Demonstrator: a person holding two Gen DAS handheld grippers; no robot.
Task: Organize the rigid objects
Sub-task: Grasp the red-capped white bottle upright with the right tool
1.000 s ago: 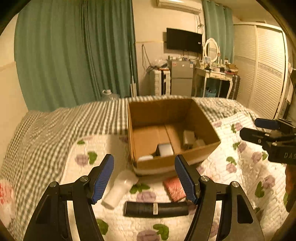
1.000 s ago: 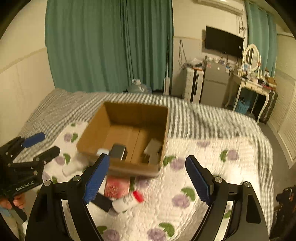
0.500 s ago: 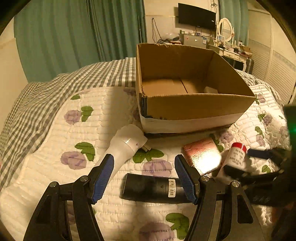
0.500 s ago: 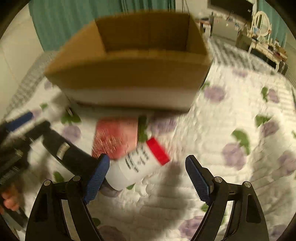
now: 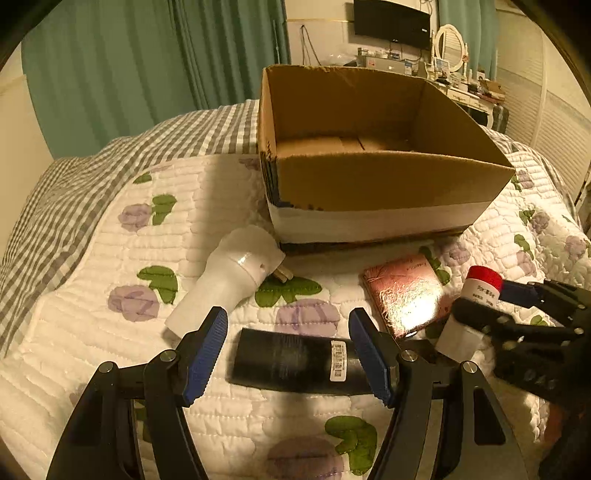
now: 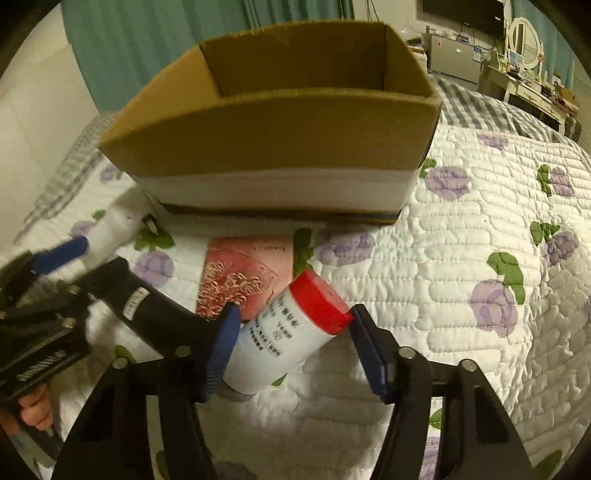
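White red-capped bottle lies tilted beside pink box.

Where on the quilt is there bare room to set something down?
Open quilt lies right of the cardboard box and red-capped bottle. Crowded in front of the box: white plug-in lamp, black tube, pink packet.

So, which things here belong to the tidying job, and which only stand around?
Job: box, white bottle, black tube, pink packet, white plug.
Around: curtain, TV, mirror, quilt.
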